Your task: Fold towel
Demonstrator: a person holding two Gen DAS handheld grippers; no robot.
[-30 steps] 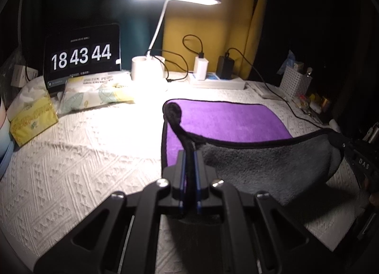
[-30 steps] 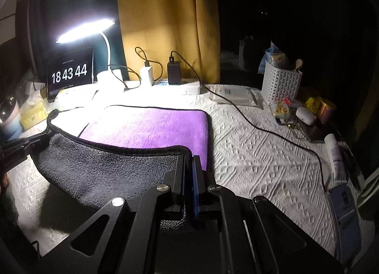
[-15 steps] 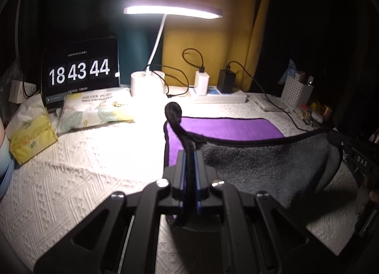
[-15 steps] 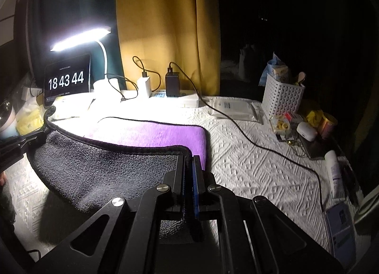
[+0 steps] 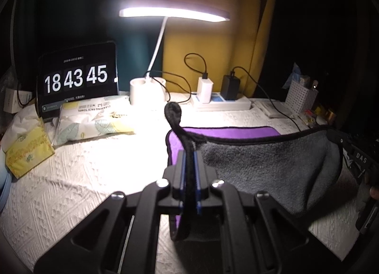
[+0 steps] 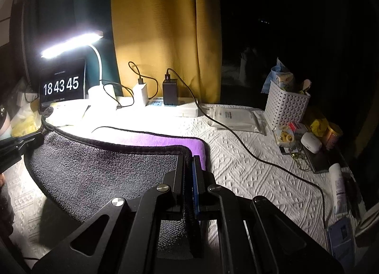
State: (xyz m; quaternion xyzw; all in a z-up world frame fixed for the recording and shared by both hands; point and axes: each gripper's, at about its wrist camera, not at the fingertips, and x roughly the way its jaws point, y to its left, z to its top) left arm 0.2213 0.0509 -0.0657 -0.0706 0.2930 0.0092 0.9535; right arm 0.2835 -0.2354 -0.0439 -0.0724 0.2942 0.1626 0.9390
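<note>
The towel (image 5: 260,167) is purple on one face and grey on the other, with black edging. Its far part lies purple side up on the white bedspread (image 5: 94,167). Its near edge is lifted, grey side facing me, stretched between both grippers. My left gripper (image 5: 188,155) is shut on the near left corner, and a black hanging loop (image 5: 173,111) sticks up past the fingertips. My right gripper (image 6: 189,159) is shut on the near right corner of the towel (image 6: 106,169). Each gripper shows at the edge of the other's view.
At the back stand a lit desk lamp (image 5: 174,12), a clock tablet (image 5: 77,78), a power strip (image 5: 222,103) with chargers and tissue packs (image 5: 94,117). A white basket (image 6: 286,105), small items and a black cable (image 6: 260,157) lie on the right.
Both grippers have lifted the towel's near edge higher and carried it toward the back. Less of the purple face shows now. The clock went from 18:43:44 to 18:43:45.
</note>
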